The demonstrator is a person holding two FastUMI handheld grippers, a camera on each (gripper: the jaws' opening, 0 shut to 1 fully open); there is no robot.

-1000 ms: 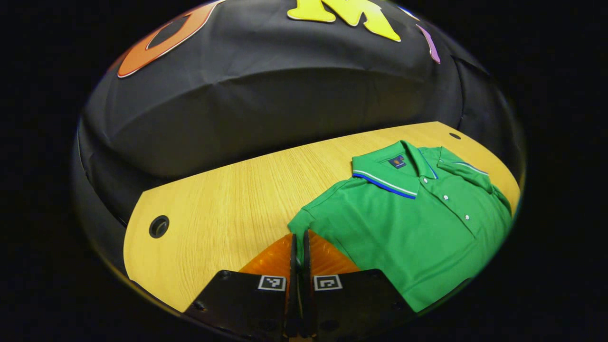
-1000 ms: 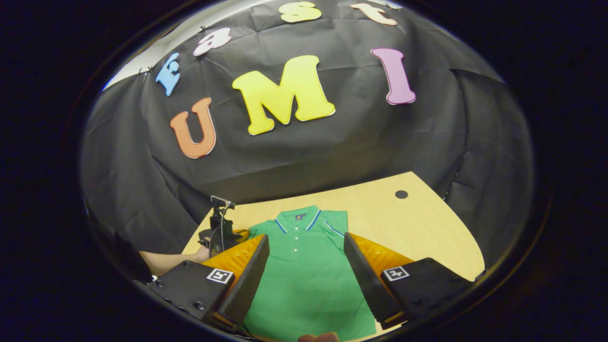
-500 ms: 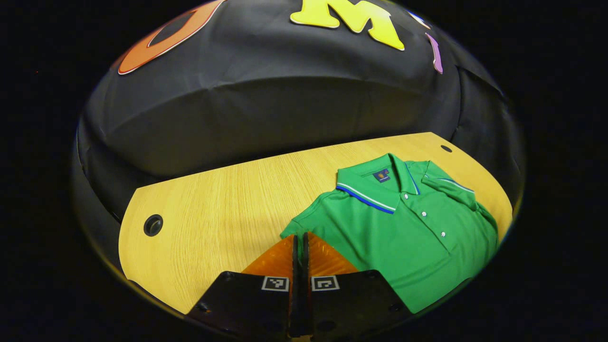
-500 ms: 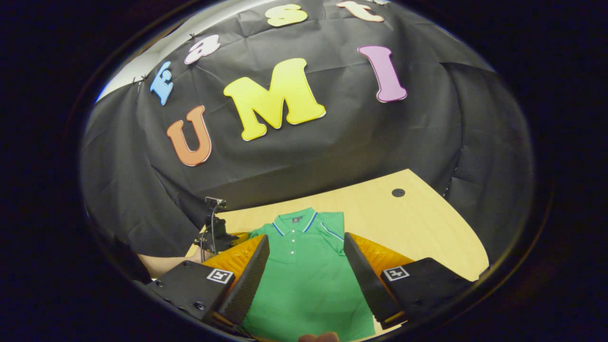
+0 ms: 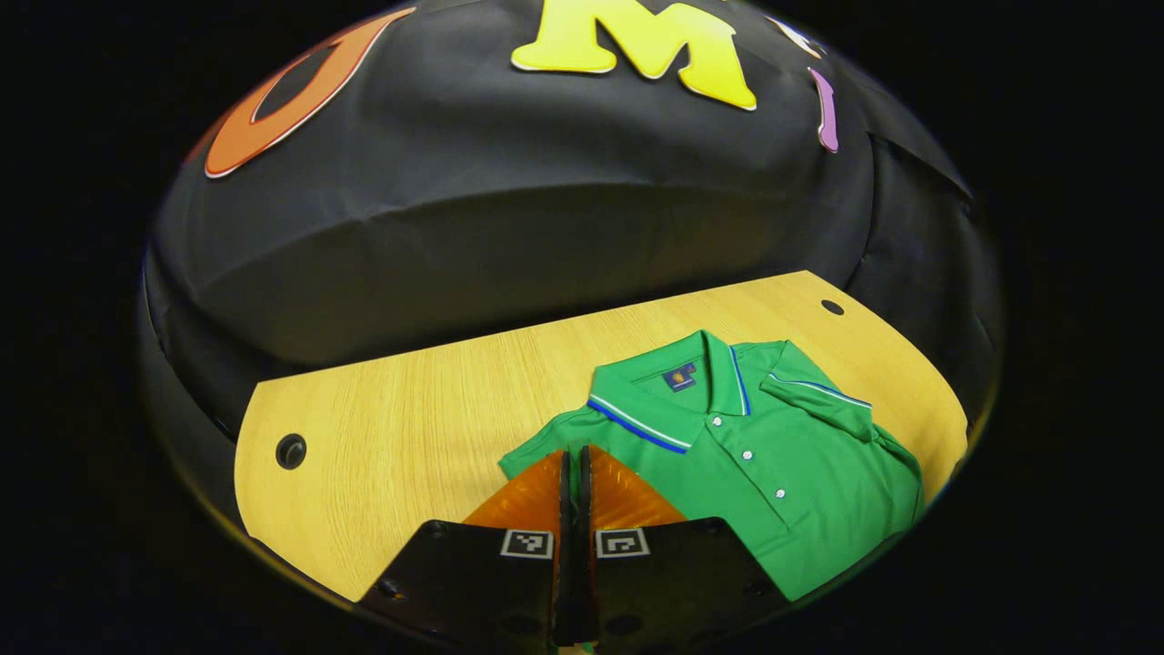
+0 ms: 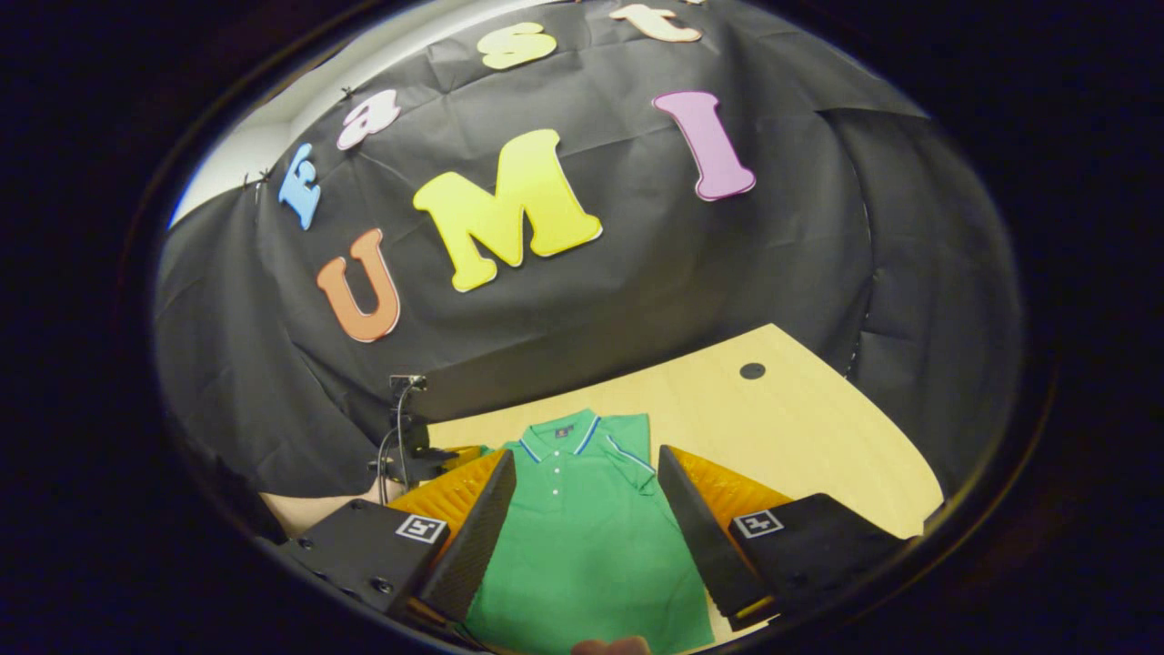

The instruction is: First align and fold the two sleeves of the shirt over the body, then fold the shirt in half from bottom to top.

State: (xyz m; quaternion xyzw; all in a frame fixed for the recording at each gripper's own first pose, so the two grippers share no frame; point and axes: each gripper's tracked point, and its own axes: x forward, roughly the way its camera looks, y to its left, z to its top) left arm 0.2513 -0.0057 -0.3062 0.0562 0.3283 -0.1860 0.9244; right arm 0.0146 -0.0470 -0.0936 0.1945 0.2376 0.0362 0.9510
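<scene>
the green polo shirt (image 5: 755, 473) lies on the wooden table (image 5: 409, 409), right sleeve (image 5: 814, 400) already folded over. the left gripper (image 5: 573, 473) is clenched on the left sleeve, mid-fold; the right gripper (image 6: 582, 509) is released. the bottom-to-top fold remains.

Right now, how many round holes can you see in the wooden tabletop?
2: one hole near the table's left end, far from the green shirt; another hole at the far right corner. The shirt may hide others.
</scene>
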